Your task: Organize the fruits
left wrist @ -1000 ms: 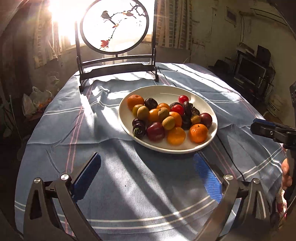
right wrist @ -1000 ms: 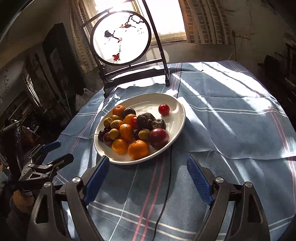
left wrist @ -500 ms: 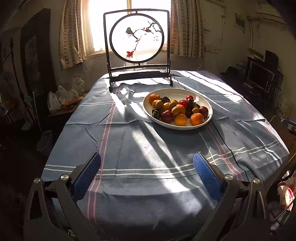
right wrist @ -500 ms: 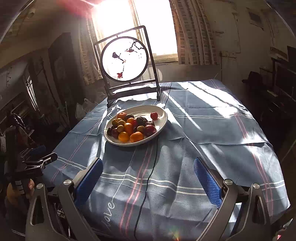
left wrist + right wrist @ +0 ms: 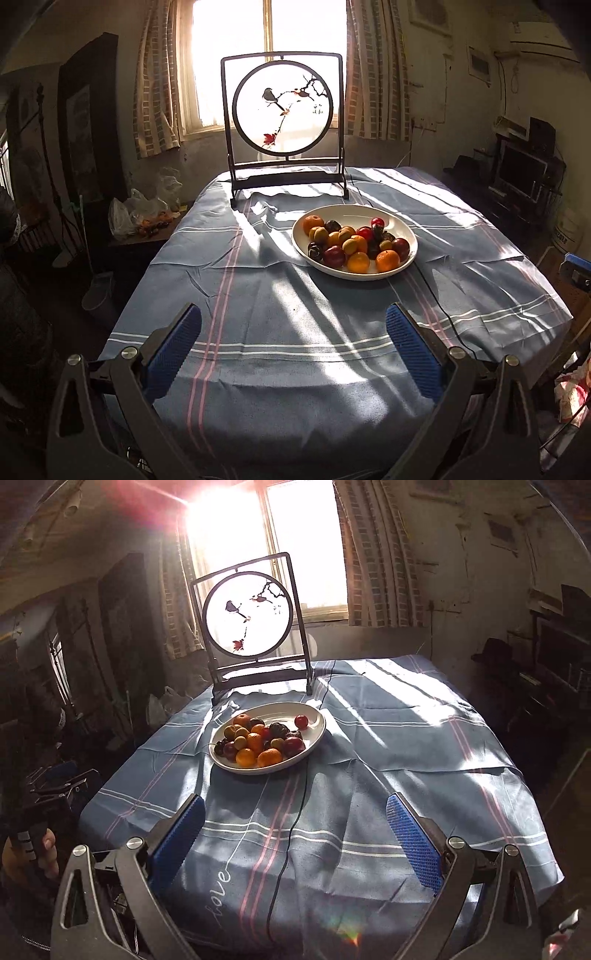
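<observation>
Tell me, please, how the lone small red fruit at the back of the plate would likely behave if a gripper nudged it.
The small red fruit looks round and glossy, so it would probably roll across the bare plate. Nothing touches it, so little would stop it.

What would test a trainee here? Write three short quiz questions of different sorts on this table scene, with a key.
1. True or false: the left tongs hold a fruit.
2. Multiple choice: the small red round fruit lying apart from the pile sits (a) on the blue striped tablecloth, (b) in the white oval ceramic plate, (c) between the right tongs.
3. Fill in: behind the plate stands a dark-framed round ____ painted with birds on a branch.

Key
1. False; both tongs are open and empty.
2. b
3. screen
</observation>
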`<act>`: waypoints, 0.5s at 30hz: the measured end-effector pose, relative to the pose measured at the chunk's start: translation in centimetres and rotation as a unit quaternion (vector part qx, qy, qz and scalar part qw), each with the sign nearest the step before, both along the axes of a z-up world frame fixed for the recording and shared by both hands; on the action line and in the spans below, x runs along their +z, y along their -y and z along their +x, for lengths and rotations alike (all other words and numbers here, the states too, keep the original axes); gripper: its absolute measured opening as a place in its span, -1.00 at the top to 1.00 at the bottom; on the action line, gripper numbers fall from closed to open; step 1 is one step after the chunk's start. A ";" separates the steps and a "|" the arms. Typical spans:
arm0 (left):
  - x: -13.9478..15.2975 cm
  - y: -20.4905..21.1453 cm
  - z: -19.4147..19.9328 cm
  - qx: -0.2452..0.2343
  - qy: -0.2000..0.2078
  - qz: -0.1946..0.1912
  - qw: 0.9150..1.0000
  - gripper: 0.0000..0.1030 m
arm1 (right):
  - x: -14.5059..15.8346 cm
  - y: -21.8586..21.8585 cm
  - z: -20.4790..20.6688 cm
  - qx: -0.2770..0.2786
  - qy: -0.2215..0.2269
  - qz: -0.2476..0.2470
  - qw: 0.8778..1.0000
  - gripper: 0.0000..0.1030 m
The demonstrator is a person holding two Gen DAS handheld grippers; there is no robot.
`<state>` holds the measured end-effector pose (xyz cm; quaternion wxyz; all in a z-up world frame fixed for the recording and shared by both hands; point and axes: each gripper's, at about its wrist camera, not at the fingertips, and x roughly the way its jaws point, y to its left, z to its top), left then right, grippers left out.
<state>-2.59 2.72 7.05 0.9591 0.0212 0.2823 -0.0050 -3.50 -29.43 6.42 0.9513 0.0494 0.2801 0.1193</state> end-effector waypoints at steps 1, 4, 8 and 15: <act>0.1 0.0 -0.2 -0.001 0.006 -0.003 1.000 -0.90 | -0.1 0.0 0.1 -0.001 -0.002 0.000 1.000 -0.92; 0.3 0.0 -0.2 -0.006 0.010 -0.001 1.000 -0.90 | -0.4 0.0 0.2 -0.001 -0.005 0.005 1.000 -0.92; 0.2 0.2 -0.1 0.005 0.015 0.019 1.000 -0.90 | -0.6 -0.1 0.3 -0.001 -0.008 0.007 1.000 -0.92; 0.1 -0.3 0.6 0.027 -0.002 0.008 1.000 -0.90 | -0.6 -0.1 0.3 -0.001 -0.009 0.009 1.000 -0.92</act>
